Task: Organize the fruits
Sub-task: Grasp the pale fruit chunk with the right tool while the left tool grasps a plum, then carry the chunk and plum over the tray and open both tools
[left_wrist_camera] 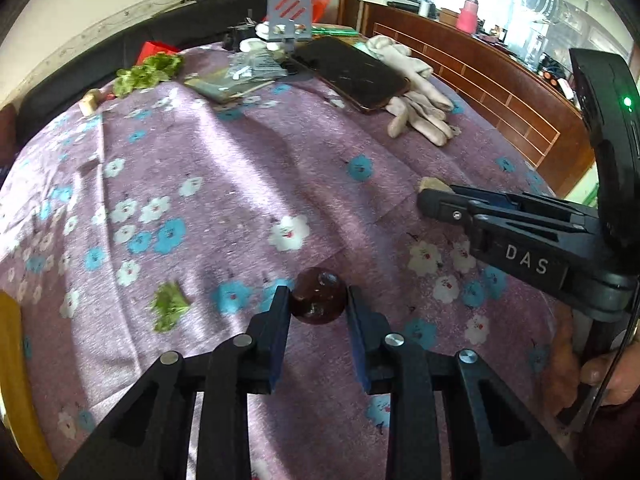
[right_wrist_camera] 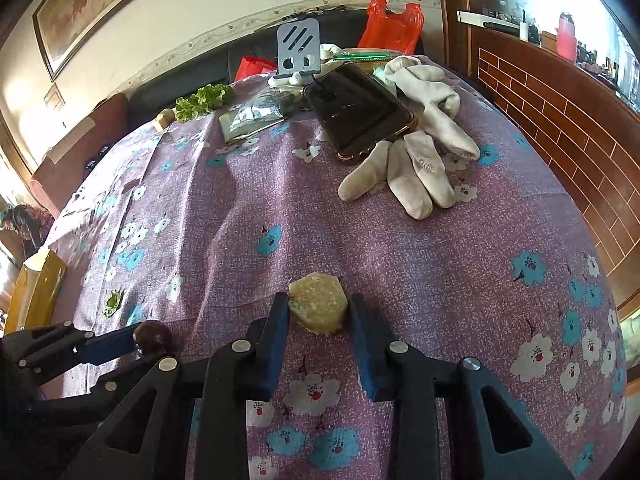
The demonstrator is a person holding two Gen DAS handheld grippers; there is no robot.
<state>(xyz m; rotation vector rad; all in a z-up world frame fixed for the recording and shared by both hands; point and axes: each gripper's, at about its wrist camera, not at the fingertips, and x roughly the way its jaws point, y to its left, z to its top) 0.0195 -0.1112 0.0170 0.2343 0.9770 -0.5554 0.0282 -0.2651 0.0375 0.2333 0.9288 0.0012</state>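
A dark red round fruit [left_wrist_camera: 318, 296] lies on the purple flowered cloth, right between the fingertips of my left gripper [left_wrist_camera: 318, 300], whose jaws stand close on either side of it. It also shows in the right wrist view [right_wrist_camera: 151, 337]. A pale yellow cut fruit chunk [right_wrist_camera: 319, 303] lies between the fingertips of my right gripper [right_wrist_camera: 319, 312], with small gaps on both sides. The right gripper also shows in the left wrist view [left_wrist_camera: 430, 196], with the chunk's edge [left_wrist_camera: 434, 184] peeking behind it.
A phone [right_wrist_camera: 358, 110] and white gloves [right_wrist_camera: 416, 160] lie at the back right. Green leaves [right_wrist_camera: 202, 101], a packet [right_wrist_camera: 250, 118], a phone stand [right_wrist_camera: 298, 50] and a red bag [right_wrist_camera: 394, 24] are at the far edge. A small leaf [left_wrist_camera: 170, 306] lies left.
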